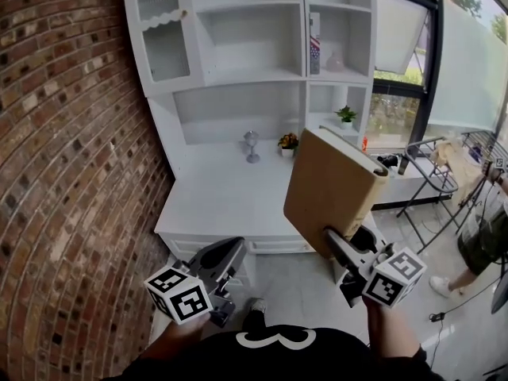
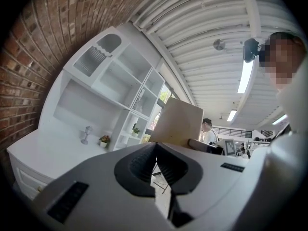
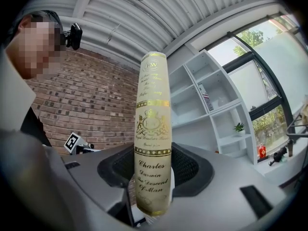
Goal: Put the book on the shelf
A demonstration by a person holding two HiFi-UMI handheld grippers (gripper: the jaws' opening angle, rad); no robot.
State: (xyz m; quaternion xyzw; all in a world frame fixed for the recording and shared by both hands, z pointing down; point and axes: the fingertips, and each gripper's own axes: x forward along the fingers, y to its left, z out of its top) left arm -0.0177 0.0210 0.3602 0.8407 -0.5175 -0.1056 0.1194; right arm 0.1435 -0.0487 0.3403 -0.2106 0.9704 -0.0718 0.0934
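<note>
A thick tan book [image 1: 333,193] is held up, tilted, in front of the white shelf unit [image 1: 254,78]. My right gripper [image 1: 340,243] is shut on its lower edge. In the right gripper view the cream and gold spine [image 3: 153,129] stands upright between the two pads of the right gripper [image 3: 154,170]. My left gripper [image 1: 226,259] hangs lower at the left, shut and empty. In the left gripper view the left gripper [image 2: 155,159] has its pads together, and the book's cover [image 2: 175,121] shows beyond them.
A brick wall [image 1: 71,173] runs along the left. On the white counter [image 1: 214,201] stand a silver goblet [image 1: 252,144] and a small flower pot [image 1: 288,142]. A potted plant [image 1: 345,116] and a book [image 1: 314,46] sit in the right-hand cubbies. A person [image 1: 484,240] and a metal chair [image 1: 429,169] are at the right.
</note>
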